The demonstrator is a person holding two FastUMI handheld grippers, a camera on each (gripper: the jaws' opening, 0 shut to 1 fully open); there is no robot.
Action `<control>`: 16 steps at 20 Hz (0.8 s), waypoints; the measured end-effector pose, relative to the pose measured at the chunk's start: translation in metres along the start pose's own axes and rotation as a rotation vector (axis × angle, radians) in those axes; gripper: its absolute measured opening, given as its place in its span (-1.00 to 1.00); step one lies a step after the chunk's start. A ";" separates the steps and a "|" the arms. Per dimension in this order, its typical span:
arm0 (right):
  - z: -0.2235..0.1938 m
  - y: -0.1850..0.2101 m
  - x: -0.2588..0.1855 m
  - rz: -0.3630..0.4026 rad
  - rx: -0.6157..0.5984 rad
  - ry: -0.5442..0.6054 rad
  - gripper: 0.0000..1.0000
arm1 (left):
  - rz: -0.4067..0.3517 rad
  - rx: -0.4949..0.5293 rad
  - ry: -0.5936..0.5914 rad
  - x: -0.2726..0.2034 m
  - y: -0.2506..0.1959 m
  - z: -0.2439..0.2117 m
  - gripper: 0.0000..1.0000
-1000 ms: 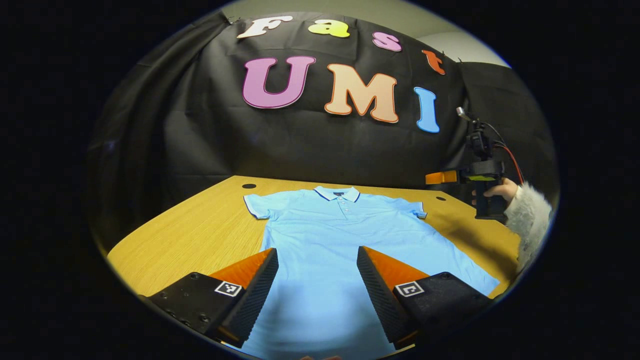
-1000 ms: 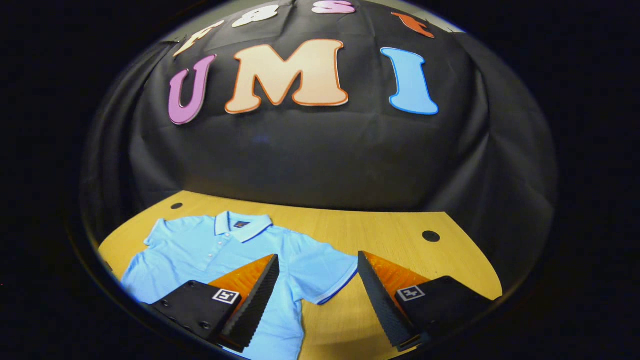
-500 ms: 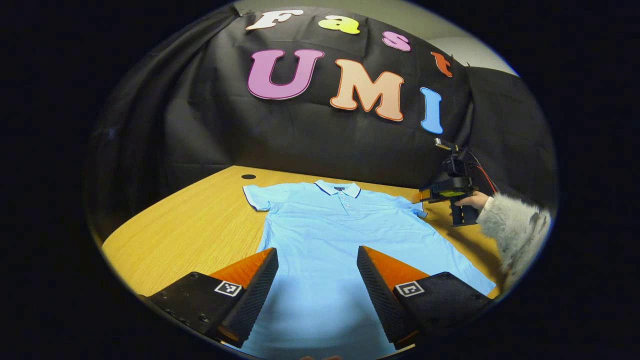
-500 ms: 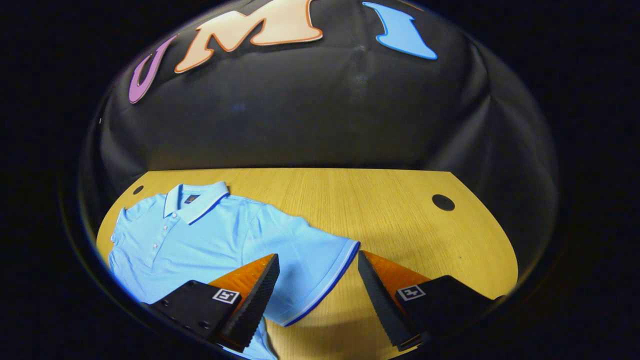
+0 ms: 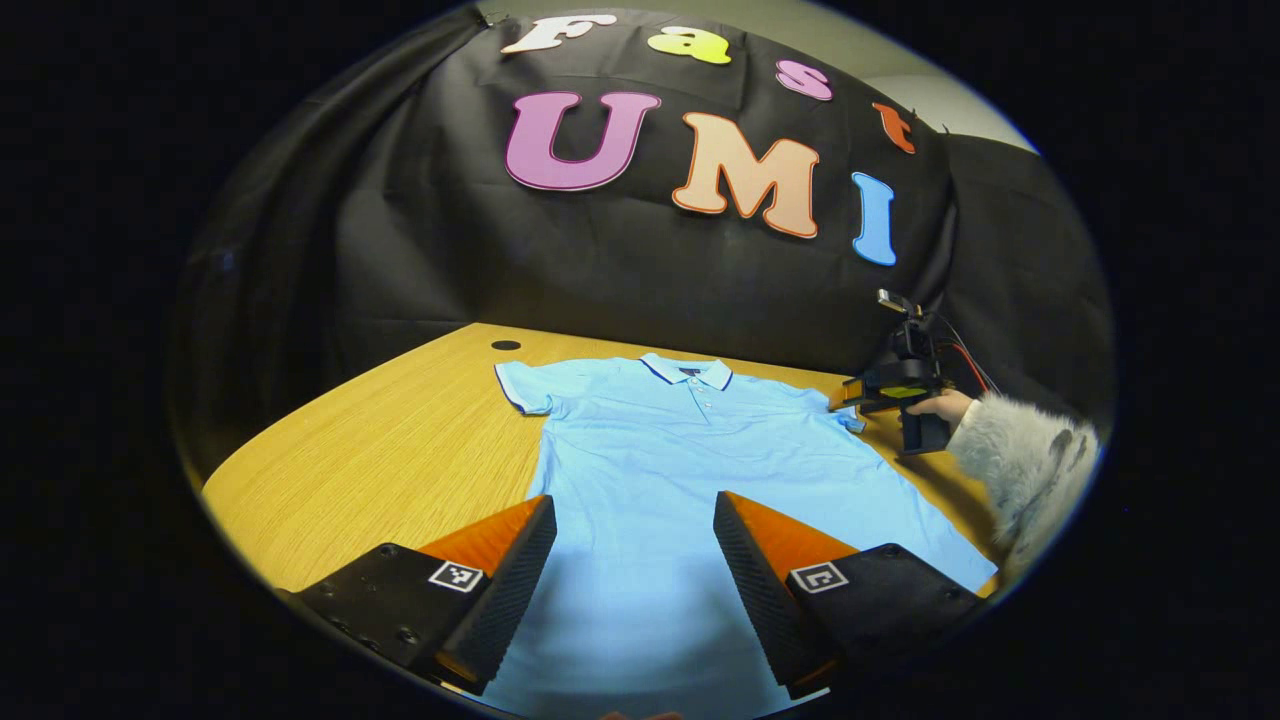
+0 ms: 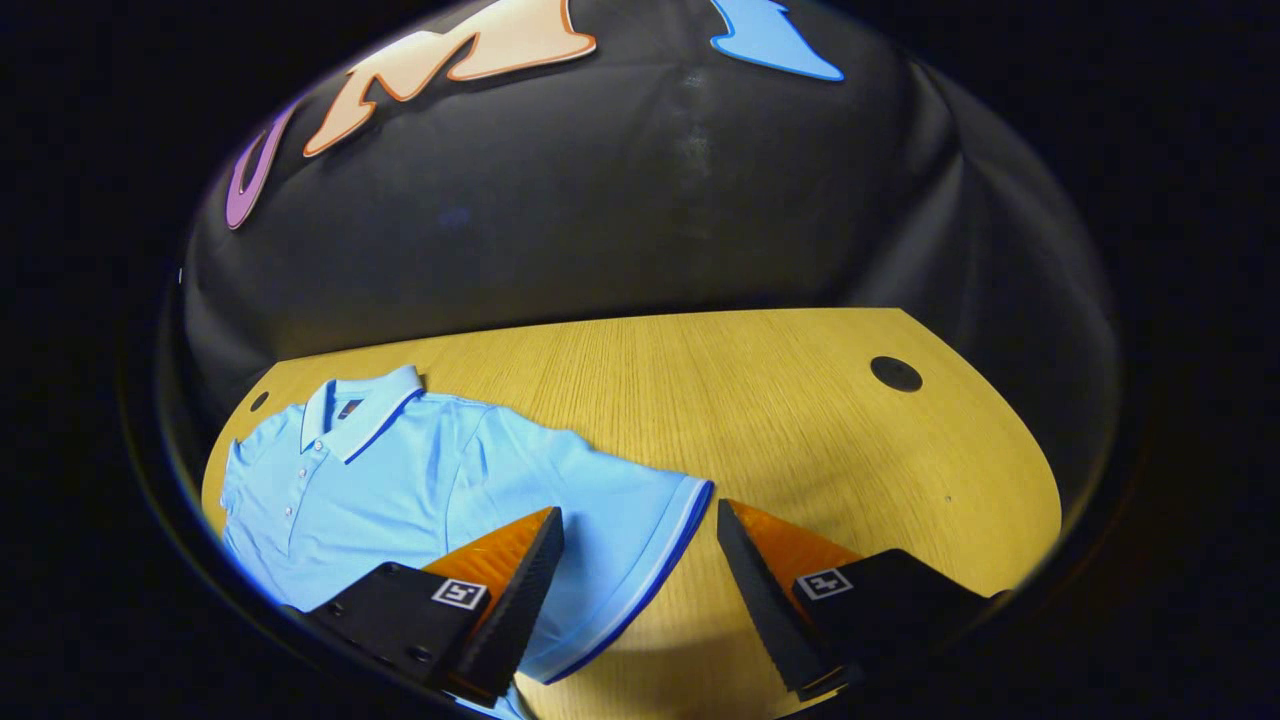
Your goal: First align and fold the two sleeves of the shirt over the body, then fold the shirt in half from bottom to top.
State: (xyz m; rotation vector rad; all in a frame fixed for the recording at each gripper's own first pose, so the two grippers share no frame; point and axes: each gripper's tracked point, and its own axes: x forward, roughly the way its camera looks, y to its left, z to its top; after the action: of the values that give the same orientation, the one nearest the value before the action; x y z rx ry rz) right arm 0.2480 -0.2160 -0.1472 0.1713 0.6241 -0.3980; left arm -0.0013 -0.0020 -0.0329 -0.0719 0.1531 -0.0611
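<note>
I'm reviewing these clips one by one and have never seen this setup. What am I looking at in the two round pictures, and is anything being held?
No robot here: a person holds a handheld two-finger claw in each hand, and each claw carries a fisheye camera looking along its own fingers. In the left gripper view, the left claw hovers open over the lower body of a light blue polo shirt lying flat on a wooden table. Farther off, the right claw, held by a hand in a fuzzy sleeve, sits at the shirt's sleeve. In the right gripper view, that claw is open around the sleeve's edge. Nothing is gripped yet.
</note>
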 end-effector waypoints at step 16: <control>0.006 0.016 -0.015 0.061 0.013 0.001 -0.87 | 0.009 -0.001 0.009 0.003 0.002 -0.001 0.90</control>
State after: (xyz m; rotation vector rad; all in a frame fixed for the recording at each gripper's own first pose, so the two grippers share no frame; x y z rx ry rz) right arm 0.2469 -0.1985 -0.1332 0.2022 0.6158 -0.3434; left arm 0.0020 -0.0001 -0.0350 -0.0720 0.1626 -0.0519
